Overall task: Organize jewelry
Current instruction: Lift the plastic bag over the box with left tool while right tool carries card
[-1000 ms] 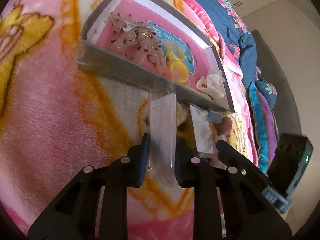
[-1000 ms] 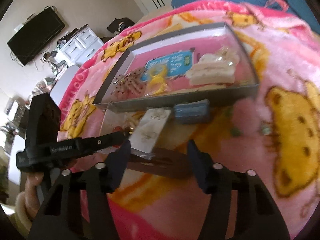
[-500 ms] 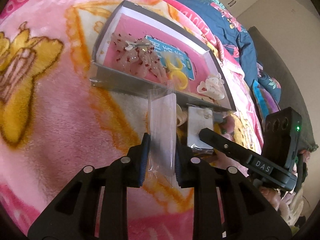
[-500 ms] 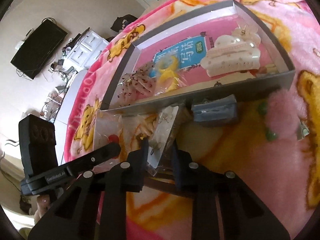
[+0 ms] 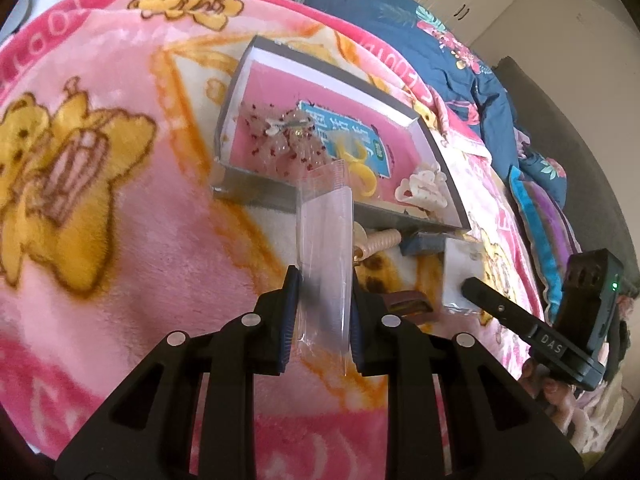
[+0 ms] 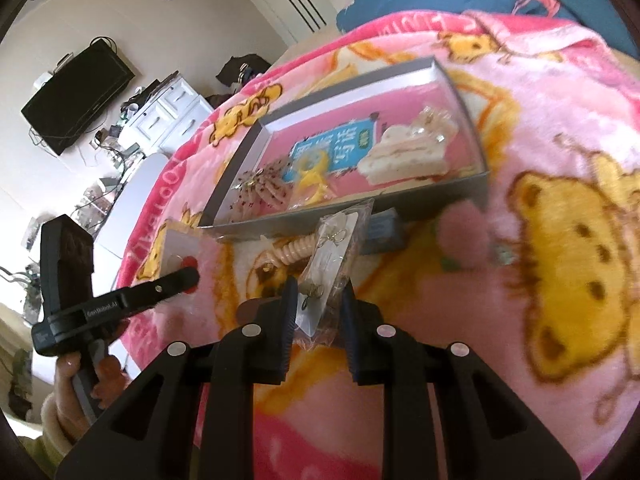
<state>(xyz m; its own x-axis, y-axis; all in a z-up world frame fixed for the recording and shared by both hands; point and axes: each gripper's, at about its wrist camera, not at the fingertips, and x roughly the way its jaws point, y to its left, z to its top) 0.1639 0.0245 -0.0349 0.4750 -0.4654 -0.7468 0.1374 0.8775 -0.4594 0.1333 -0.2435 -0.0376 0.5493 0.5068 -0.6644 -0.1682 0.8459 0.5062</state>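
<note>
My left gripper (image 5: 323, 304) is shut on a clear plastic bag (image 5: 325, 248) and holds it upright above the pink blanket, in front of the grey box (image 5: 256, 196). My right gripper (image 6: 318, 300) is shut on an earring card in a clear packet (image 6: 332, 264), lifted off the blanket in front of the same box (image 6: 240, 160). The box holds a clear beaded hair piece (image 5: 280, 140), a yellow clip (image 5: 356, 160) and a white claw clip (image 6: 404, 152). The right gripper also shows in the left wrist view (image 5: 468, 284), holding its white card (image 5: 460, 264).
A beige spiral hair tie (image 6: 296, 250), a blue clip (image 6: 384, 228) and a brown clip (image 5: 404, 300) lie on the blanket (image 5: 100, 220) in front of the box. A pink pompom (image 6: 460, 228) lies to the right. Blue bedding (image 5: 420, 40) lies behind.
My right gripper closed on the earring packet and lifted it off the blanket. Both grippers have risen and drawn back from the box; the left still holds the bag.
</note>
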